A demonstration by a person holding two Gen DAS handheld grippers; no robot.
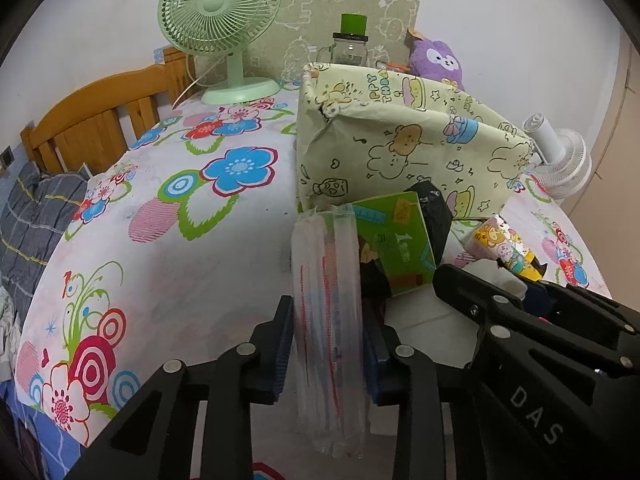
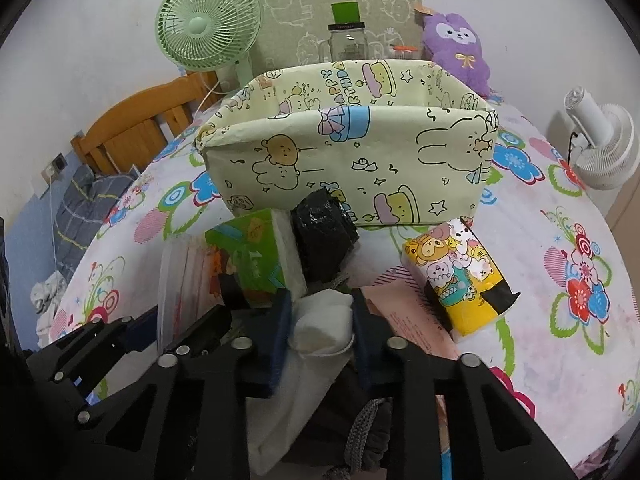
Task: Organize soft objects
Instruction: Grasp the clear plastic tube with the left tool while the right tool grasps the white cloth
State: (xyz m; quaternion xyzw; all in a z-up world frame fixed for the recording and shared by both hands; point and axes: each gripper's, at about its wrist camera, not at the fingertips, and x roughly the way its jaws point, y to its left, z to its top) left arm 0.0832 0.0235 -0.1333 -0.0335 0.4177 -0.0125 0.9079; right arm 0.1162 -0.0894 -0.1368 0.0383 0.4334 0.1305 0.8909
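My left gripper (image 1: 328, 320) is shut on a clear plastic packet (image 1: 327, 312) with red lines, held upright above the flowered table. My right gripper (image 2: 320, 320) is shut on a white soft cloth (image 2: 320, 326). The cream cartoon-print fabric box (image 2: 352, 160) stands open just behind the pile; it also shows in the left wrist view (image 1: 400, 148). In front of it lie a green tissue pack (image 2: 252, 260), a black bundle (image 2: 324, 232), a yellow cartoon tissue pack (image 2: 460, 280) and a pink packet (image 2: 412, 320). The right gripper's body (image 1: 540, 340) shows in the left wrist view.
A green desk fan (image 2: 208, 32), a glass jar with a green lid (image 2: 348, 36) and a purple plush toy (image 2: 456, 48) stand behind the box. A white fan (image 2: 600, 148) stands at the right. A wooden bed frame (image 1: 100, 120) lies to the left.
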